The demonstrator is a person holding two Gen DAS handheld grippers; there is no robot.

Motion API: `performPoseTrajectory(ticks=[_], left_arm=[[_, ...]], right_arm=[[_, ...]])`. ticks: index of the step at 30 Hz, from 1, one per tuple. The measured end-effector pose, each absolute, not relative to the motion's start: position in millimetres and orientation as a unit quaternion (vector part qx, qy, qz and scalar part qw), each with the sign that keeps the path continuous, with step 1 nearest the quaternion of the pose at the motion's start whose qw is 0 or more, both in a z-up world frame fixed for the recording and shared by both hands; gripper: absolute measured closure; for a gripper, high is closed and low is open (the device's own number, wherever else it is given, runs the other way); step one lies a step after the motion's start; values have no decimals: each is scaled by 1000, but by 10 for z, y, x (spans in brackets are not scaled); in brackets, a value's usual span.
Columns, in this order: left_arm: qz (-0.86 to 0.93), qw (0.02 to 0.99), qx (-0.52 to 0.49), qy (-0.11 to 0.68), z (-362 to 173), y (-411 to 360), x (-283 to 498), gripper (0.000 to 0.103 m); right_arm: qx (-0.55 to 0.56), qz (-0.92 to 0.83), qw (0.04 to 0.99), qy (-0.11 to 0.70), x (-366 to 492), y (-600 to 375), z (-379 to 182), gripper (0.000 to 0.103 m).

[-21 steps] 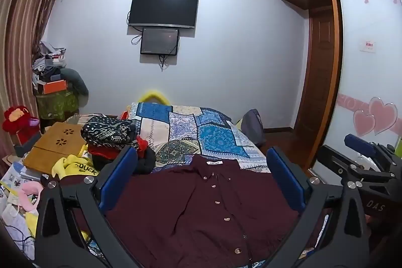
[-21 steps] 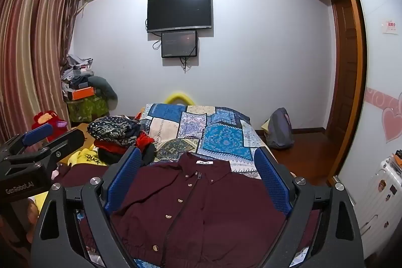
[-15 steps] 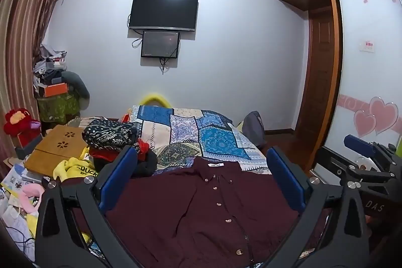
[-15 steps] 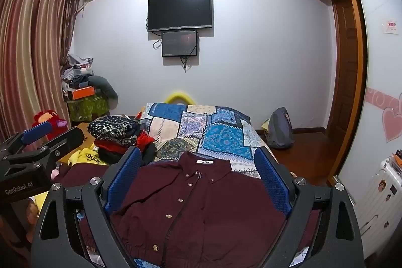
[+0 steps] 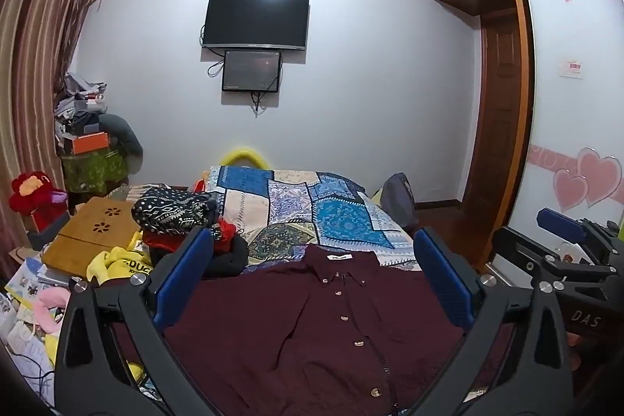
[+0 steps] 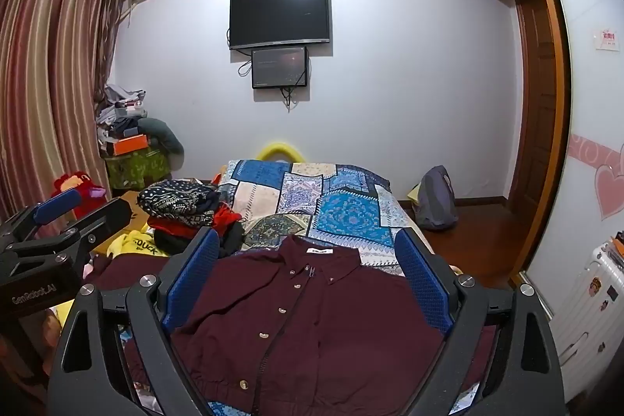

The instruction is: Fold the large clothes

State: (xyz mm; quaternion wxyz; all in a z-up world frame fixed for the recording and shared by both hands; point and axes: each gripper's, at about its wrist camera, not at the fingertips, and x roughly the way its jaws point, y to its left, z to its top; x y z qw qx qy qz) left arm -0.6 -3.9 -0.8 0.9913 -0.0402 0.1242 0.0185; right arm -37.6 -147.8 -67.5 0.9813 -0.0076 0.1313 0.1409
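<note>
- While both grippers hover above it, the bed (image 5: 339, 217) carries the dark red shirt (image 5: 312, 330), spread flat with buttons up – collar toward the far wall, hem toward the camera, so its long axis runs straight away from the fingers.
- Left gripper (image 5: 312, 283): jaws spread wide, nothing between them, the shirt below and ahead.
- Right gripper (image 6: 308, 279): also released and empty; it looks centred nearer the hem, so I judge neither hand clearly closer.
- A pile of clothes (image 6: 187, 213) lies beside the shirt's left shoulder.
- Writing: "DUCK" on the yellow garment (image 6: 136, 246); the white collar label (image 6: 319, 250) is too small to read.
</note>
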Motion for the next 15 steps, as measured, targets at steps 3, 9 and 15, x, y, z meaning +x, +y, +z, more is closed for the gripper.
performPoseTrajectory(ticks=[3,9,15], left_arm=[[22,991,-42,125,-17,-27,-4,0],[24,991,-42,127,-24,-26,-4,0],[25,991,-42,126,-30,-9,-9,0]], right_arm=[[-6,140,981,132,-364,-1483,-684,13],[-5,143,981,131,-379,-1514,-674,13],[-6,144,981,132,-387,-1485,-686,13]])
